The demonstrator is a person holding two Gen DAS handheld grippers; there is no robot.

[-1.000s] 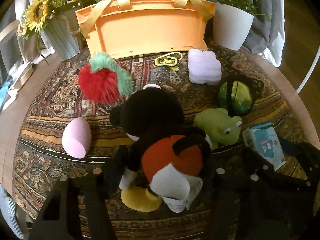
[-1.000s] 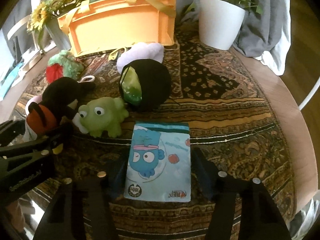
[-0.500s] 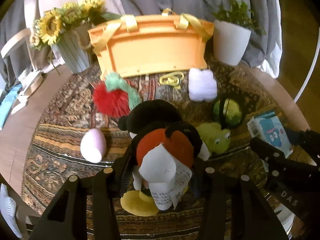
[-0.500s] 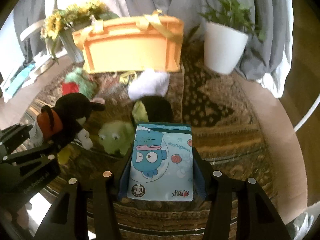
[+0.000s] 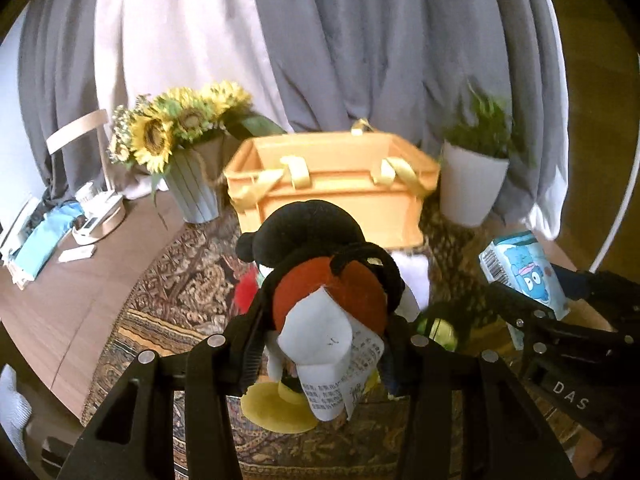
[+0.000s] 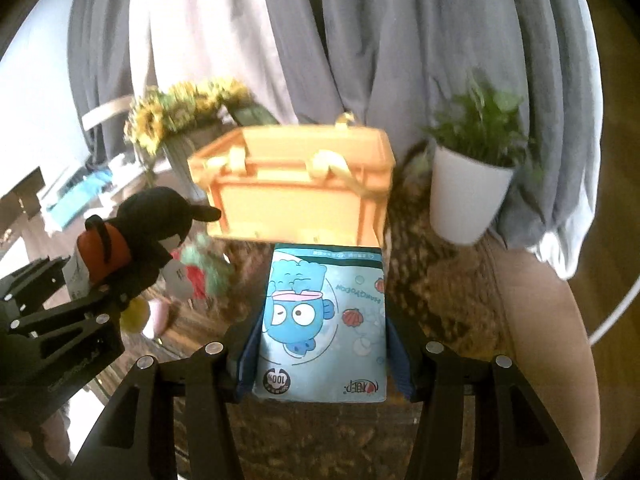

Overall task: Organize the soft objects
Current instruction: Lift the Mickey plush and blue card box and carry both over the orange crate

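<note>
A: What does the left gripper point(image 5: 324, 344) have?

B: Its jaws are clamped on the mouse doll point(image 5: 320, 280), gripping the red shorts, with the paper tag hanging below. The doll is off the patterned rug point(image 5: 180, 264), in front of the orange basket point(image 5: 332, 192).

A: And the right gripper point(image 6: 320, 344)?

B: Its jaws are pressed against both sides of the blue tissue pack point(image 6: 322, 320), which is also held up, just before the basket.

A: Anything beside the basket?

B: A sunflower vase point(image 5: 192, 188) to its left, a white plant pot point(image 5: 472, 188) to its right, grey curtains point(image 5: 360, 40) behind.
</note>
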